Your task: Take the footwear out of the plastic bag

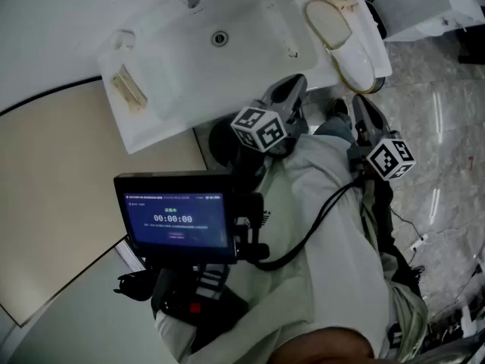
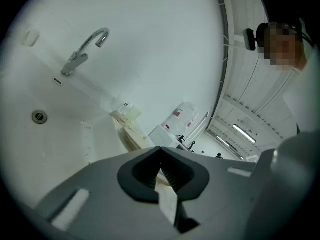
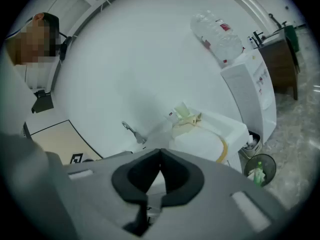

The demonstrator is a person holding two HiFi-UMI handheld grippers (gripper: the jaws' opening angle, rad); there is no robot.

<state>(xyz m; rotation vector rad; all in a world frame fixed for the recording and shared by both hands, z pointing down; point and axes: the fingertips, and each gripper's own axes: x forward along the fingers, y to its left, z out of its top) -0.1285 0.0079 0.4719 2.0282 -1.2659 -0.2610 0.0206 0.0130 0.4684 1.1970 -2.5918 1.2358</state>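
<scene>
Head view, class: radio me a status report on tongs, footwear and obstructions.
Left tongs shut, right tongs shut, both empty. Bagged footwear on sink rim, untouched. No obstruction seen.

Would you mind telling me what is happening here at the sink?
A person stands at a white sink with a two-jaw gripper in each hand. The left gripper and the right gripper are both shut and empty, held short of the basin. What looks like pale footwear in a clear plastic bag lies untouched on the sink's right edge.
</scene>
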